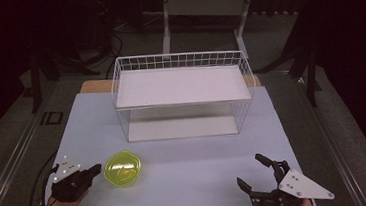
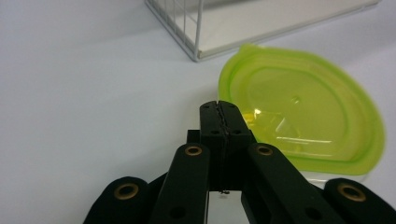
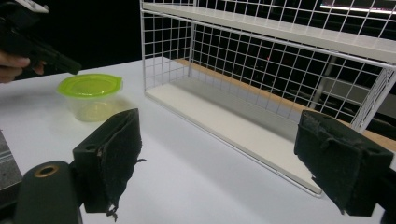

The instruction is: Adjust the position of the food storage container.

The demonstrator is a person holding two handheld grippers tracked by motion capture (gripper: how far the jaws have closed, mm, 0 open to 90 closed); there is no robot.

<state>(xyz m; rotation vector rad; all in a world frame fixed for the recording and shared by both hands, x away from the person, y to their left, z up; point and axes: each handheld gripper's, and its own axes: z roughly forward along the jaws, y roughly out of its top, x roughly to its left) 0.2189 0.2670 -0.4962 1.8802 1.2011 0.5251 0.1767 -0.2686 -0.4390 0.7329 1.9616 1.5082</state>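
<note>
Left gripper (image 2: 219,105) beside a lidded green container (image 1: 123,169)
Its fingers are pressed together on nothing, tips just short of the lid; the right gripper (image 1: 253,172) rests with fingers wide apart.

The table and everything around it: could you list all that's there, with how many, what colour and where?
Container: one, clear tub with a lime-green lid, near the front left of the table, lid on.
Wire shelf rack: one, white, two white boards, at the back middle of the table.
Table: one, pale grey-white top, with a wooden edge showing behind the rack.
Metal frame: one, light grey, on the floor beyond the table.
Left gripper: one, black, jaws shut with nothing between them, just left of the container, tips beside its lid.
Right gripper: one, black with a grey three-cornered plate, jaws open and empty, at the front right.
</note>
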